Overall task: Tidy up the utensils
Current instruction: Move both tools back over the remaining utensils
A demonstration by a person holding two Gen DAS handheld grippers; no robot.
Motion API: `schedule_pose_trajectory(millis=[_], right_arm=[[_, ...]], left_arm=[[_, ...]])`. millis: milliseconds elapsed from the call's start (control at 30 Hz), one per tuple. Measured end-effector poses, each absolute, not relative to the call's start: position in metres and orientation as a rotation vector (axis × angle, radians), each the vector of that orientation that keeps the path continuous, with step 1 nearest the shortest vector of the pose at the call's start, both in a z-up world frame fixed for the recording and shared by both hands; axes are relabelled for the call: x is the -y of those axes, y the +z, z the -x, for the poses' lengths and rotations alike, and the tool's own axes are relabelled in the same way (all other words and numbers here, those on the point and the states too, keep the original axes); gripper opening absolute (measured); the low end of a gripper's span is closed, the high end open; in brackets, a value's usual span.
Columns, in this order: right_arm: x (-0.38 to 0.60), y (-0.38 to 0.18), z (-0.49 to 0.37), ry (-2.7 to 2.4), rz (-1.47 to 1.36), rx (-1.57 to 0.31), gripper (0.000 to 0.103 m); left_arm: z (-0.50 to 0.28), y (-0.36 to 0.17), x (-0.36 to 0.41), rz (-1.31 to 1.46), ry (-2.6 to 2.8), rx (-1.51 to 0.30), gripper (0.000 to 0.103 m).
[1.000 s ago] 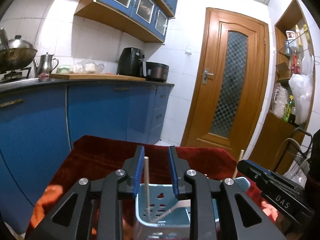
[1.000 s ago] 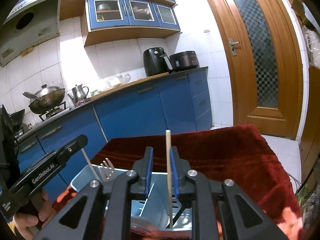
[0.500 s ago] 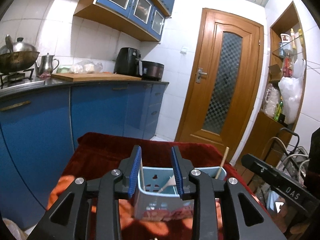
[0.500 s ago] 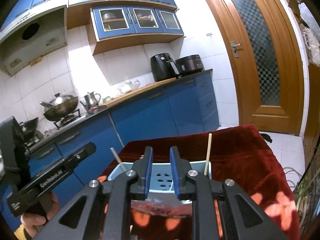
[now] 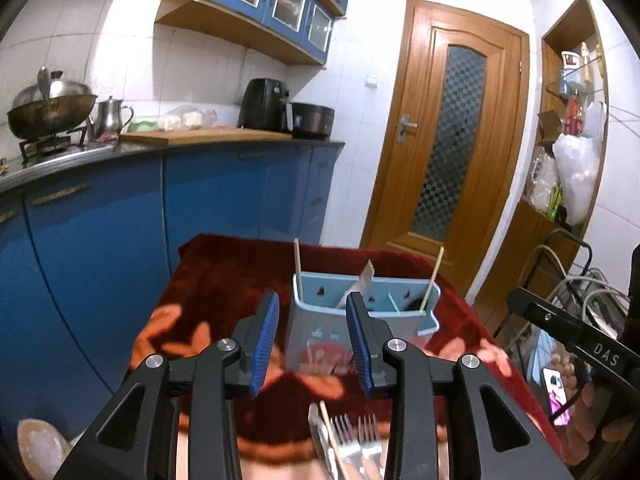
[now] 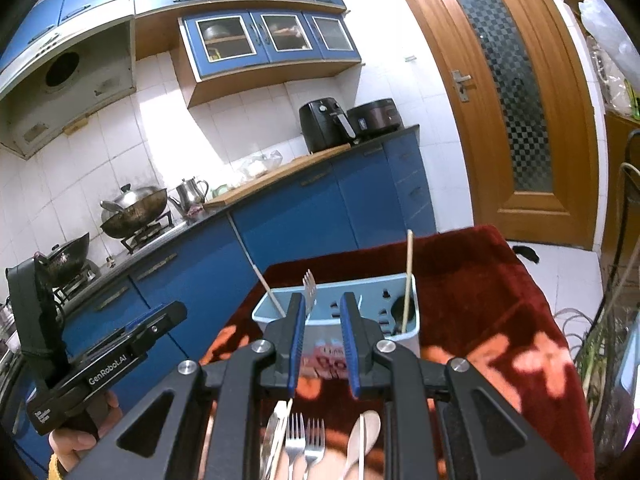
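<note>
Between placements: both the left gripper [image 5: 312,340] and right gripper [image 6: 323,346] hang spread and empty above the forks [image 6: 304,442], short of the blue utensil caddy [image 6: 360,320]; next, presumably, pinching one fork handle.

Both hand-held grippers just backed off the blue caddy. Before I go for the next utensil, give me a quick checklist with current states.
1. Left hand-held gripper open, nothing between its pads: ok.
2. Right hand-held gripper open, nothing held: ok.
3. Blue caddy upright on the red cloth: ok.
4. Loose forks and spoon within view below the right gripper: ok.
5. Chopstick and fork standing in the caddy: ok.
6. Which compartment has room: cannot tell.
</note>
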State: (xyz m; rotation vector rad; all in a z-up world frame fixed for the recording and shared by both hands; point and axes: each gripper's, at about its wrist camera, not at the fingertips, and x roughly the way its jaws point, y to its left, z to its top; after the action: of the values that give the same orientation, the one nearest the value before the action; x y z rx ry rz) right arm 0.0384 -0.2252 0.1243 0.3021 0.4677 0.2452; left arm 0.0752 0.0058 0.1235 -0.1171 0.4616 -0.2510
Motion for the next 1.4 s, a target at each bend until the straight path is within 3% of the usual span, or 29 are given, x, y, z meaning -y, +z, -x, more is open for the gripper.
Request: schedule_pose_trajectory(millis=[200,1133,1400], right_arm=[[0.224,0.111,-0.014,0.222,-0.305,-0.525,0.02],[0.241,0.024,0.015,0.156,-0.348,-0.746,0.024],[0.25,0.015,0.014,0.157,-0.356,-0.767,0.024]], left_arm=[[-0.063,0.11,-0.009,0.119,-0.301,-0.546,0.043],[-0.085,0.006,0.012,0.044,-0.318,-0.943,0.043],[-0.1,-0.009,0.016,0.074,-0.34,-1.02,0.022]])
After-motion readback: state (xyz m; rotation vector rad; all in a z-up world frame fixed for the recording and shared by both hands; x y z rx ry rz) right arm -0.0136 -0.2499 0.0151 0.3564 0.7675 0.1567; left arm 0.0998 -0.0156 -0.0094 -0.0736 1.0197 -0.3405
